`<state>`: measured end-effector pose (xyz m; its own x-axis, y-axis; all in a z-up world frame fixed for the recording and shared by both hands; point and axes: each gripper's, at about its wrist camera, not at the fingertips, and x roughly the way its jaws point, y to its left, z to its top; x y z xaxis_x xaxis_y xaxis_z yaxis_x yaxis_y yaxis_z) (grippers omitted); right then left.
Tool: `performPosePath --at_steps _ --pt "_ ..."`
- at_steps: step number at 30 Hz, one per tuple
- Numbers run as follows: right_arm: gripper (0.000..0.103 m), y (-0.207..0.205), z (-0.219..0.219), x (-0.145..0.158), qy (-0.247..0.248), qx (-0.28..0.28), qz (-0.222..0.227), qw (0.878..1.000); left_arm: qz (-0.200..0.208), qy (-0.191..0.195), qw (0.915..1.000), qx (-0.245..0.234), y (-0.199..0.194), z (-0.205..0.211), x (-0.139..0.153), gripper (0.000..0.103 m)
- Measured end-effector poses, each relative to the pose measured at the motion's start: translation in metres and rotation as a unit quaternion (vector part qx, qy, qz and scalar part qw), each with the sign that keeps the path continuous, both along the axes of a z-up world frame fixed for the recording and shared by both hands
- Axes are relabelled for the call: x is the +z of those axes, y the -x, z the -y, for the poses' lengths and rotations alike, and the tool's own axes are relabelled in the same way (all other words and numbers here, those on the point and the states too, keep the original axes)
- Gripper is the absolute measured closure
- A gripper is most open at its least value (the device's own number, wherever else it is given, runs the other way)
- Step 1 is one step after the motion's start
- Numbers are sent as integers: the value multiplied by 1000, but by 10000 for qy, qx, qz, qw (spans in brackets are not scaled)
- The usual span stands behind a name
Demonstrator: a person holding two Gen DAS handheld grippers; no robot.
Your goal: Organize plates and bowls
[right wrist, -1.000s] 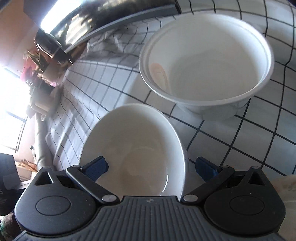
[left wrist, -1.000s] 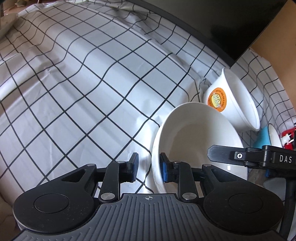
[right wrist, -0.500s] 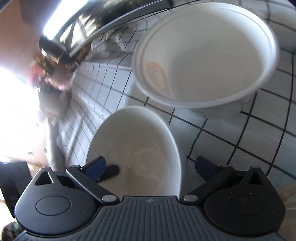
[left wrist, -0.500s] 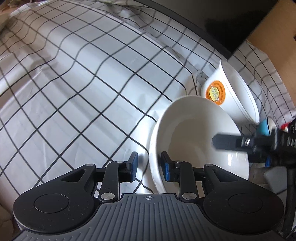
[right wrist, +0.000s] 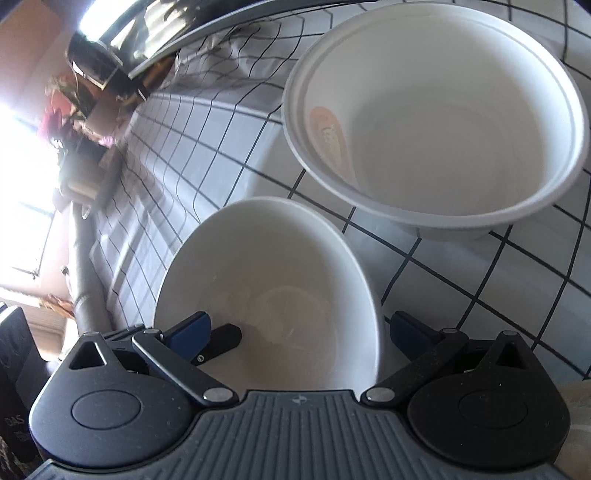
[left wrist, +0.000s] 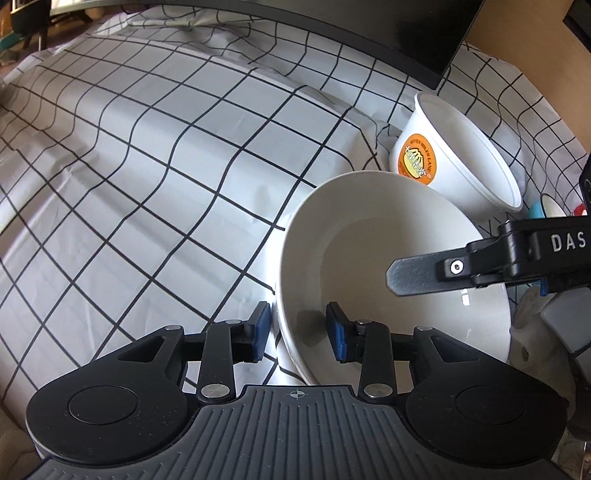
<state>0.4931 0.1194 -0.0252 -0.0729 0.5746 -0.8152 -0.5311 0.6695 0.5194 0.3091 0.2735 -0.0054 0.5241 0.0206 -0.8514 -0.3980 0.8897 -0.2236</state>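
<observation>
A white ceramic bowl [left wrist: 388, 280] stands on the checked cloth [left wrist: 147, 166]. My left gripper [left wrist: 299, 334] straddles its near rim, one blue pad outside and one inside. Its jaws are opening and both pads stand off the wall. In the right wrist view the same bowl [right wrist: 273, 280] lies between the fingers of my right gripper [right wrist: 301, 328], which is wide open, one finger inside and one outside the right rim. That gripper's finger [left wrist: 417, 273] reaches over the bowl in the left wrist view. A white paper bowl [left wrist: 458, 162] with an orange label stands just behind, empty [right wrist: 436, 122].
A dark screen [left wrist: 332, 29] and a brown cardboard wall [left wrist: 524, 48] close off the back. A teal cup [left wrist: 539, 210] and other small items crowd the right edge. The cloth stretches wide to the left. A bright window [right wrist: 22, 166] lies far left.
The left jaws have spread away from the ceramic bowl's rim, which they pinched a second ago. The right gripper stays wide open around the bowl, hardly moved.
</observation>
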Motion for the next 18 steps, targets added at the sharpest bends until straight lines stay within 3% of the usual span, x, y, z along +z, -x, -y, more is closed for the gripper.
performPosePath --at_steps 10,12,18 --pt "2 3 -1 1 20 269 135 9995 14 -3 10000 -25 1 0 1 66" --pt "18 4 -1 3 34 287 255 9993 -30 32 10000 -26 -1 -1 1 66" --pt "39 4 -2 5 214 312 433 9983 -277 165 9994 -161 -12 -8 3 66"
